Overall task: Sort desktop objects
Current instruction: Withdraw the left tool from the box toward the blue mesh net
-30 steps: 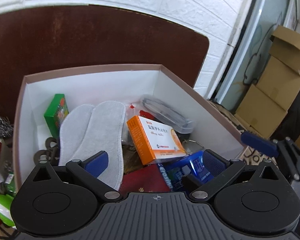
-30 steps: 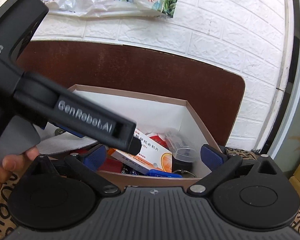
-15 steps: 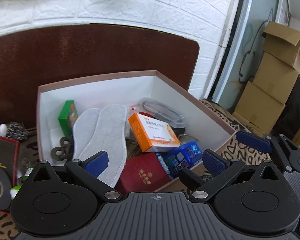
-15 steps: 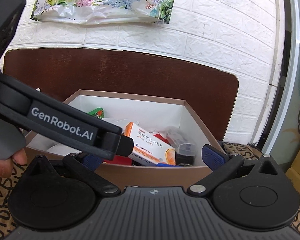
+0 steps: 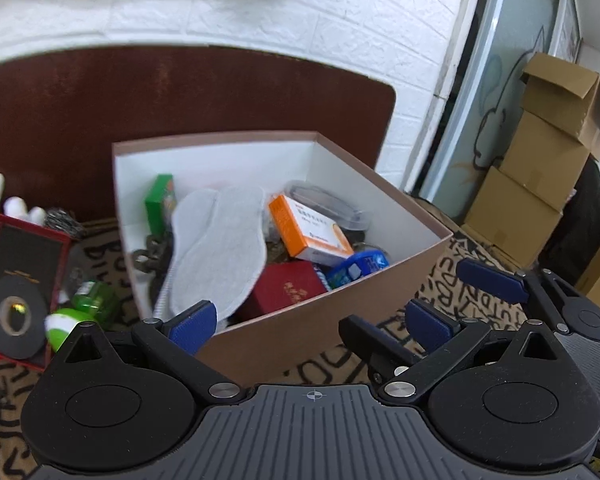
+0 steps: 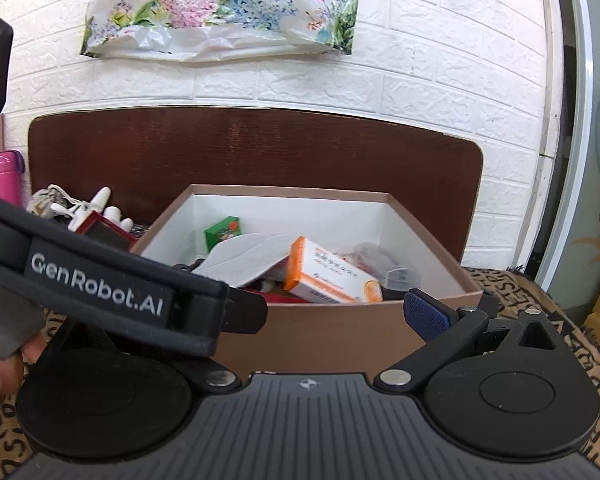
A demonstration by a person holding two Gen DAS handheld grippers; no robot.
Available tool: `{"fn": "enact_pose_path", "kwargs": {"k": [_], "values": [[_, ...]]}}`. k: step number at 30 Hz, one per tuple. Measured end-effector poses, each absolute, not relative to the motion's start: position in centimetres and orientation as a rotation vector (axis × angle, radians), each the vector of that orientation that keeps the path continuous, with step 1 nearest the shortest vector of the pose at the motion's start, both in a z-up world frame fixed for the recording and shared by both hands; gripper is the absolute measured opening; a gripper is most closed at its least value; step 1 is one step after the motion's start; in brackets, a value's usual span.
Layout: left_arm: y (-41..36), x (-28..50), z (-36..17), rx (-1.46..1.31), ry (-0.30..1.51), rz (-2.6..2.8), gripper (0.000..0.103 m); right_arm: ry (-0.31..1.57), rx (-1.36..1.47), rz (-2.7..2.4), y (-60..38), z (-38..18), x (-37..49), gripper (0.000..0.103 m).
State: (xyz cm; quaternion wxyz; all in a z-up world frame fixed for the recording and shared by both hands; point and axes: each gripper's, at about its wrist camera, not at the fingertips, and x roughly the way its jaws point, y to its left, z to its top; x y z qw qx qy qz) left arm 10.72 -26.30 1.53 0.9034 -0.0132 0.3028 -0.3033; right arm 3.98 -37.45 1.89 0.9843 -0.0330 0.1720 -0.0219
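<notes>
Both tongs, left and right, are gaping empty at lower frame. Behind them, mid-frame, the filled box is sitting on a patterned cloth, white brick wall rising behind, cardboard cartons stacking at right.

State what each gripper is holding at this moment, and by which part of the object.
Nothing is held. The left gripper has its jaws spread with only the box behind them; the right gripper is likewise open and empty.
</notes>
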Motion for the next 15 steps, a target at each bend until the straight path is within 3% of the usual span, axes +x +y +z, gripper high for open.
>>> {"fn": "enact_pose_path", "kwargs": {"k": [15], "values": [[-19.1,6.0,-0.4,-0.099,0.612,-0.486,0.103,0.391,0.036,0.046,-33.0,-0.5,1.2,0.103]]}}
